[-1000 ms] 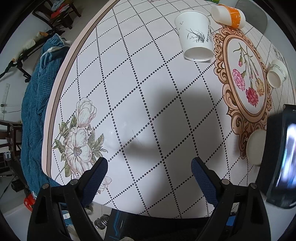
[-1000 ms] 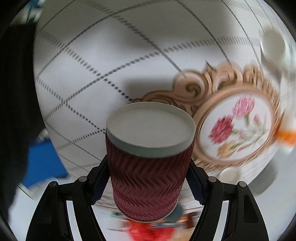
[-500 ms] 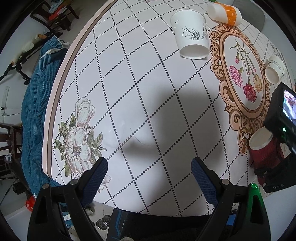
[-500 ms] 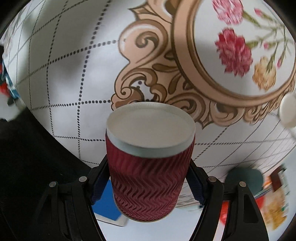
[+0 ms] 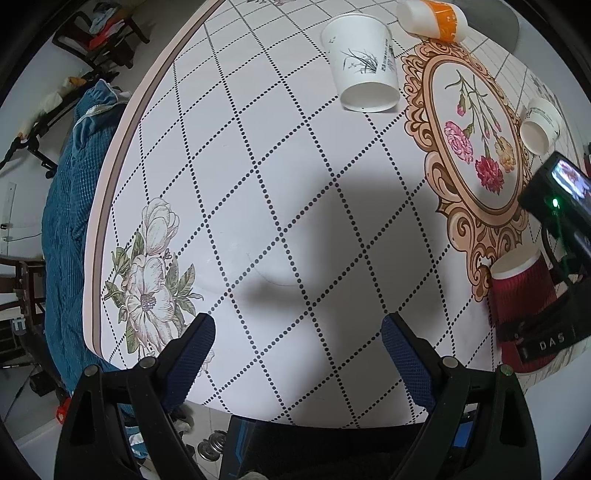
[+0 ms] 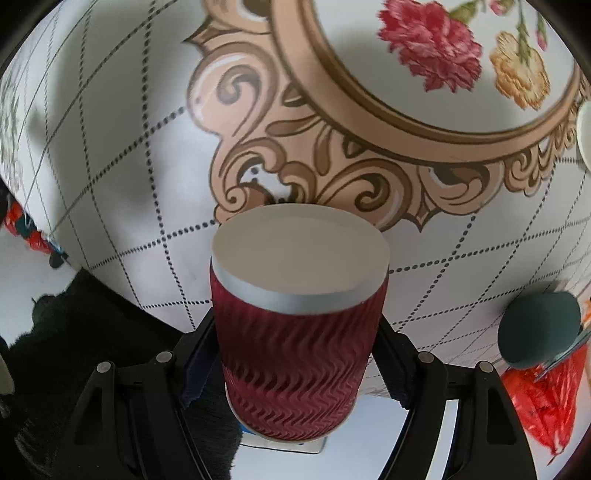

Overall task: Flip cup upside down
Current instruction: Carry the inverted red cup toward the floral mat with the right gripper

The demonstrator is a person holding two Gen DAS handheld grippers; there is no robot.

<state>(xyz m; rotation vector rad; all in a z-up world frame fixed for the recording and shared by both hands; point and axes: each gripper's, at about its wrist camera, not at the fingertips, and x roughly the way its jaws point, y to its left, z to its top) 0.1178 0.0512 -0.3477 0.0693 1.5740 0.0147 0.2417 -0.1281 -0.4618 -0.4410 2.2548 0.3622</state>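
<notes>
Legible marking: the letters "DAS" on the black body of the right gripper. Print on the white paper cup is unreadable.

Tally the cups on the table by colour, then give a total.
White cups: 2, a large one and a small one
Orange-and-white cups: 1
Red cups: 1, clamped in the right gripper
Total: 4
</notes>
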